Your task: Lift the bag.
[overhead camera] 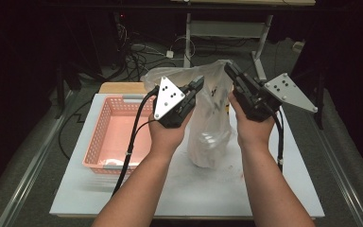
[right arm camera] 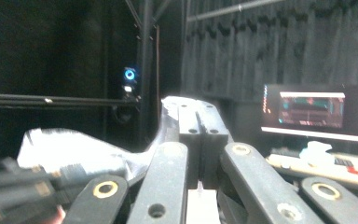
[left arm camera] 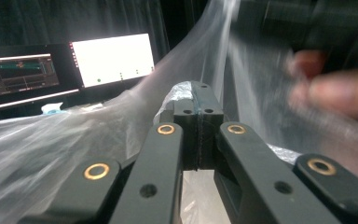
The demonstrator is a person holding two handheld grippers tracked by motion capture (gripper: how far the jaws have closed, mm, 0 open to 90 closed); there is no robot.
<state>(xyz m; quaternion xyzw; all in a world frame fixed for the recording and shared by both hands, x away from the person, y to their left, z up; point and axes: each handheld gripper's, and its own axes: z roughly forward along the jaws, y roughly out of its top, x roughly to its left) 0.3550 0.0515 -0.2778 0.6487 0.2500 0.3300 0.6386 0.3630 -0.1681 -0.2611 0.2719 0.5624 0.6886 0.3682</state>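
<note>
OK, high view: clear plastic bag (overhead camera: 211, 118) stands on white table (overhead camera: 246, 189) right of pink basket (overhead camera: 118, 132), its mouth held up between left gripper (overhead camera: 197, 84) and right gripper (overhead camera: 229, 70).
Left gripper view: jaws closed on bag film (left arm camera: 98, 140).
Right gripper view: jaws clamped on rim film (right arm camera: 74, 149).
Bag looks thin, light, floppy, slippery, w/ small items inside; best grip is rim edges, opp. sides.

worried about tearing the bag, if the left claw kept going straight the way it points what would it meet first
Most likely the clear plastic bag itself: the left claw is already shut on its upper edge, and more film stretches just beyond the tips. Farther along sits the right claw, though depth is hard to judge.
</note>
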